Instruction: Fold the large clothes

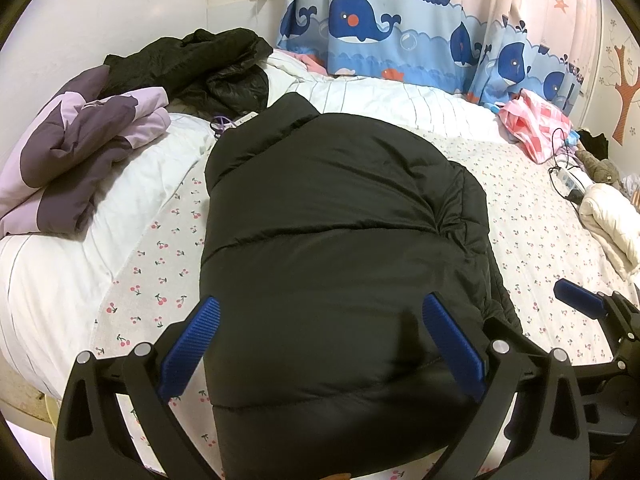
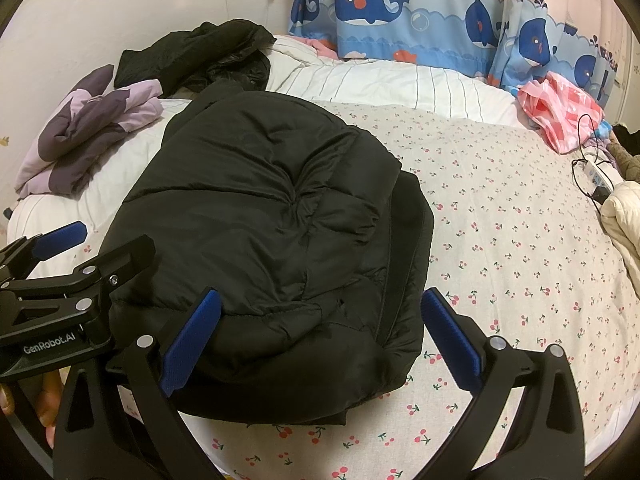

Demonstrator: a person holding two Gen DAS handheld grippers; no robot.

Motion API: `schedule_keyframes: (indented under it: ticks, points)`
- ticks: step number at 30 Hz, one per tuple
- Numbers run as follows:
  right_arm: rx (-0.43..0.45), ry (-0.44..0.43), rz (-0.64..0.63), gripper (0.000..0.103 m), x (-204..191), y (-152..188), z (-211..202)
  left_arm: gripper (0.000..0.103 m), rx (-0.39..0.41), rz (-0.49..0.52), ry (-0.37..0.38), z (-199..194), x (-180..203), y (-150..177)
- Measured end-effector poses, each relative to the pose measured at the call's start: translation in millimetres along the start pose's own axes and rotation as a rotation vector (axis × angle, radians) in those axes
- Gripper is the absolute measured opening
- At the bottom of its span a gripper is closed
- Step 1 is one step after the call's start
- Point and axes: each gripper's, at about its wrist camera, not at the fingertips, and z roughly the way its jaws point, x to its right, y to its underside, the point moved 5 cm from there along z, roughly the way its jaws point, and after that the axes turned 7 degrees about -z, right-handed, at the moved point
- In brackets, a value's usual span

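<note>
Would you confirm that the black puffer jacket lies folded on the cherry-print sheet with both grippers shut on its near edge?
Not quite: neither gripper is shut. In the left wrist view the left gripper is open over the black puffer jacket, and in the right wrist view the right gripper is open too. The jacket does lie folded on the cherry-print sheet.

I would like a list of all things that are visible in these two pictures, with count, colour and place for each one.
puffer jacket: one, black, folded, middle of the bed.
second dark jacket: one, black, crumpled, far left.
purple garment: one, lilac and dark purple, left side.
white quilt: one, white with thin stripes, far side.
cherry sheet: one, pale with red cherries, under the jacket.
pink plastic bag: one, pink, far right.
power strip: one, white, right edge.
whale curtain: one, blue, behind the bed.
left gripper: one, black with blue pads, open.
right gripper: one, same colours, open.
</note>
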Motion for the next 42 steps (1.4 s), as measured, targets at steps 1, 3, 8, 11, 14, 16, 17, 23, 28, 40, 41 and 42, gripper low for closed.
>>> schedule_keyframes:
  ticks: [1, 3, 8, 11, 14, 16, 17, 23, 28, 40, 41, 42]
  points:
    - [0.000, 0.001, 0.000, 0.097, -0.2, -0.2, -0.1, 0.097, -0.001, 0.000, 0.001, 0.3, 0.3, -0.2]
    - [0.001, 0.001, 0.000, 0.097, -0.2, -0.2, -0.2, 0.097, 0.001, -0.001, 0.000, -0.9, 0.9, 1.1]
    - [0.001, 0.001, 0.000, 0.097, 0.0, -0.1, 0.1, 0.097, 0.000, -0.003, 0.000, -0.8, 1.9, 1.8]
    - [0.001, 0.000, 0.000, 0.097, 0.1, -0.4, 0.0, 0.097, 0.000, -0.002, 0.003, -0.4, 3.8, 2.2]
    - [0.001, 0.000, -0.001, 0.097, 0.2, -0.8, -0.7, 0.097, 0.001, -0.002, 0.008, -0.5, 4.2, 2.5]
    - [0.002, 0.001, 0.000, 0.097, 0.4, -0.2, 0.5, 0.097, 0.000, -0.003, 0.009, -0.4, 5.2, 3.3]
    - [0.002, 0.002, -0.001, 0.097, 0.9, 0.4, 1.1, 0.097, 0.000, -0.004, 0.011, -0.2, 5.4, 3.5]
    - [0.002, 0.005, -0.004, 0.097, 0.8, 0.9, 0.9, 0.097, -0.006, -0.010, 0.009, 0.2, 5.1, 4.8]
    - [0.002, 0.005, -0.005, 0.097, 1.1, 1.5, 0.9, 0.097, -0.013, -0.018, 0.008, 1.7, 4.0, 4.9]
    - [0.001, 0.006, -0.006, 0.097, 1.8, 1.9, 1.0, 0.097, -0.013, -0.017, 0.009, 2.2, 3.8, 4.7]
    - [0.001, 0.005, -0.006, 0.097, 2.0, 2.1, 1.2, 0.097, -0.013, -0.017, 0.008, 2.2, 3.9, 4.9]
    - [0.000, 0.005, -0.005, 0.097, 2.1, 2.1, 1.2, 0.097, -0.012, -0.017, 0.008, 2.2, 3.6, 4.5]
